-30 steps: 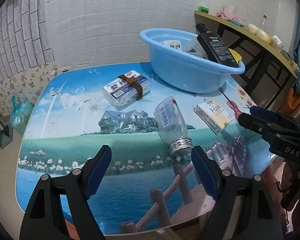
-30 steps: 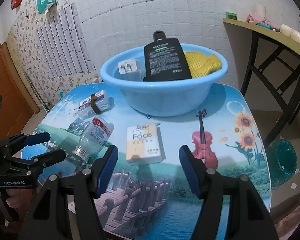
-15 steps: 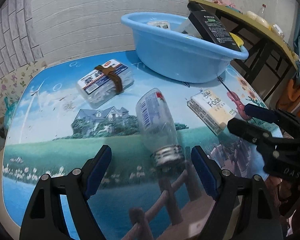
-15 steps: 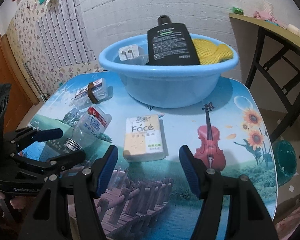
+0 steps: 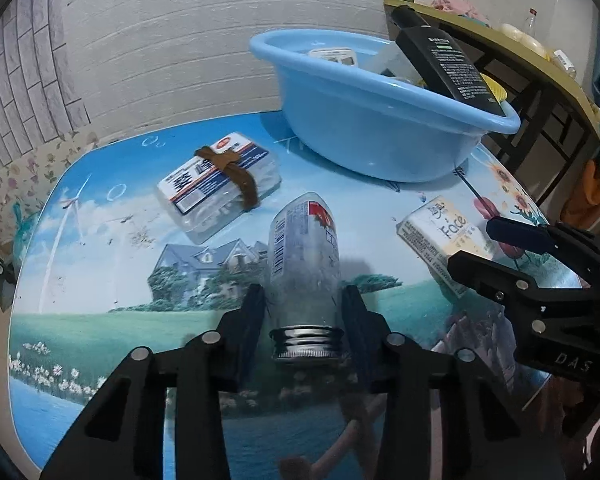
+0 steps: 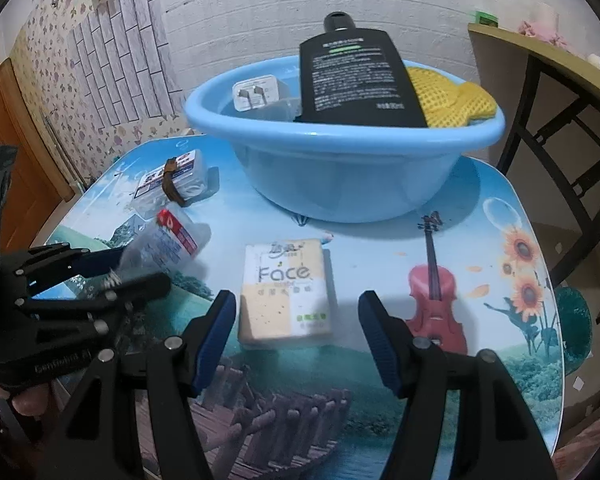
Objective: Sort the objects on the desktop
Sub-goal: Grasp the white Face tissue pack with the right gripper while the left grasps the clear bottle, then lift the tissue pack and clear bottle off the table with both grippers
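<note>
A clear plastic bottle (image 5: 304, 252) with a silver screw neck lies on its side on the picture-printed table (image 5: 100, 280). My left gripper (image 5: 304, 300) straddles it just above the neck; its jaws are closing and the pads touch the bottle's sides. From the right wrist view the same gripper (image 6: 132, 268) shows at the left, blurred, around the bottle (image 6: 168, 240). A yellow-and-white "Face" tissue pack (image 6: 286, 292) lies flat just ahead of my right gripper (image 6: 297, 304), which stands open wider than the pack. A blue basin (image 6: 340, 140) sits at the back.
The basin holds a black bottle (image 6: 360, 76), a white charger (image 6: 256, 94) and a yellow cloth (image 6: 452, 96). A clear box with a brown band (image 5: 220, 188) lies left of the basin. A side table (image 6: 540, 52) stands to the right. A hand (image 6: 24, 400) holds the left gripper.
The left gripper moved forward and down onto the bottle and its jaws came in from wide open against the bottle's sides. The right gripper edged closer to the tissue pack, jaws unchanged.
</note>
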Demonstrator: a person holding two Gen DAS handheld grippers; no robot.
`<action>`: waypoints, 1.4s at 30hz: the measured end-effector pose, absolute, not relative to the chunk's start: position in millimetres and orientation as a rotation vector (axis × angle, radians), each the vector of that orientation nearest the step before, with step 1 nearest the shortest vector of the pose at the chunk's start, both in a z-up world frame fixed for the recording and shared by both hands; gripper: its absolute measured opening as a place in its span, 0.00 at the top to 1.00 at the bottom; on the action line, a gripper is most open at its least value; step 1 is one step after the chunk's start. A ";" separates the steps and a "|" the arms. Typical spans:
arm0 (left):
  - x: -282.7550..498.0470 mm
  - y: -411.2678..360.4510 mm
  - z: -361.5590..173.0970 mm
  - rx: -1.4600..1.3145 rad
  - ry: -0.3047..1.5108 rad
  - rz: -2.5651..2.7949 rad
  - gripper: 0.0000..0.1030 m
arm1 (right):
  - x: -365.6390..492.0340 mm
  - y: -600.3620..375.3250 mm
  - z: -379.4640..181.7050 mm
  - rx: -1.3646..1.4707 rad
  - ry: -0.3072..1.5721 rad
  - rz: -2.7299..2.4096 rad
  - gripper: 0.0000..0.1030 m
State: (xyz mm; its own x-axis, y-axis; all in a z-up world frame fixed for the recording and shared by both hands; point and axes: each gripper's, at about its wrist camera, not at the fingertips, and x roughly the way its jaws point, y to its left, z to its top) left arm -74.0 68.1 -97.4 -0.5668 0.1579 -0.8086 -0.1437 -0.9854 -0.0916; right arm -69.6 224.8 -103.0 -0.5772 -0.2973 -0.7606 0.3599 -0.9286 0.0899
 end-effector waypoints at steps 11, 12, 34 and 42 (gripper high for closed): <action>-49.0 47.7 -87.0 -1.331 -0.044 2.671 0.62 | -60.9 216.6 -103.6 1.174 0.151 -2.488 0.57; -46.7 45.9 -84.6 -1.323 -0.048 2.678 0.62 | -59.0 216.8 -102.2 1.168 0.151 -2.490 0.57; -17.1 50.6 -41.9 -1.202 -0.071 2.696 0.62 | -16.4 229.1 -50.1 0.947 0.075 -2.561 0.57; -33.6 57.5 -18.8 -1.148 -0.071 2.699 0.62 | -23.1 242.3 -34.5 0.901 0.031 -2.600 0.57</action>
